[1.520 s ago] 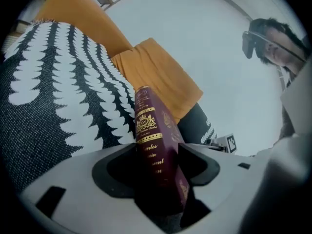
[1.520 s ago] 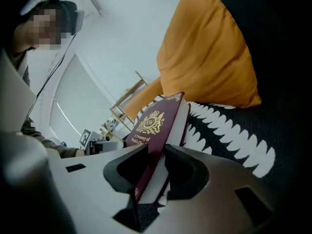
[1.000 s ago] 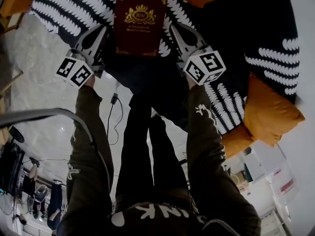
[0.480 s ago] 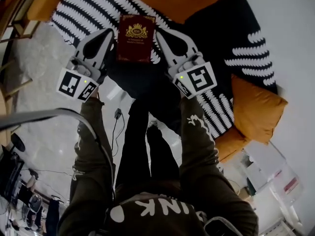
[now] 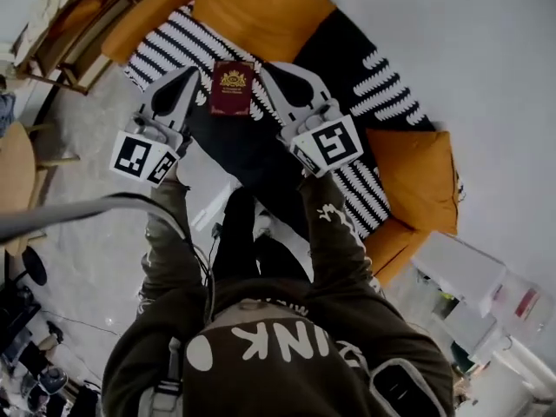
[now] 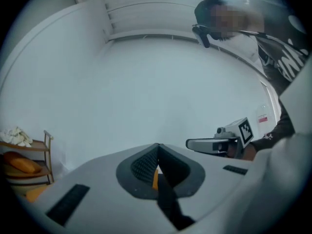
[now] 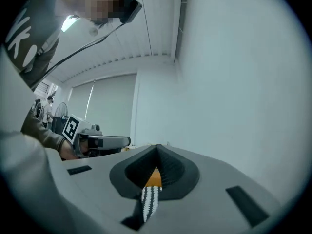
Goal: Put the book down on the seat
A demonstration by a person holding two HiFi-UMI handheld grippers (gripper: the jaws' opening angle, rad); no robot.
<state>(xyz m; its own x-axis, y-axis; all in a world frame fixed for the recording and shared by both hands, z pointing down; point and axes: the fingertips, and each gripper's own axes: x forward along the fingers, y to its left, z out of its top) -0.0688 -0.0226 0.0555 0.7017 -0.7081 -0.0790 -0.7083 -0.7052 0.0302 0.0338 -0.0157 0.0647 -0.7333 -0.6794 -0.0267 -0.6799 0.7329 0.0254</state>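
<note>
Head view, looking steeply down on an orange sofa (image 5: 261,11) whose seat is draped with a black throw (image 5: 382,76) bearing white leaf stripes. The book (image 5: 232,88), maroon with a gold crest on its cover, lies flat and cover-up on the throw over the sofa's seat, near its front edge and towards its left half.

The left gripper (image 5: 193,72) and the right gripper (image 5: 268,68) show over the sofa's front edge, one to each side of the book, tips pointing towards the sofa's back. Neither clamps the book (whether their sides brush its edges cannot be told from this angle).

Left gripper view: the left gripper (image 6: 157,146) has its jaws pressed together with nothing between the pads; the right gripper (image 6: 214,143) shows alongside against a pale wall. Right gripper view: the right gripper (image 7: 157,149) is likewise clenched on nothing, pads meeting in a closed line, with the left gripper (image 7: 105,141) visible beside it.

An orange cushion (image 5: 413,168) sits at the sofa's right end, and a wooden shelf unit (image 5: 65,24) stands off the sofa's left end. The person's dark sleeves (image 5: 334,233) reach towards the sofa's front.
</note>
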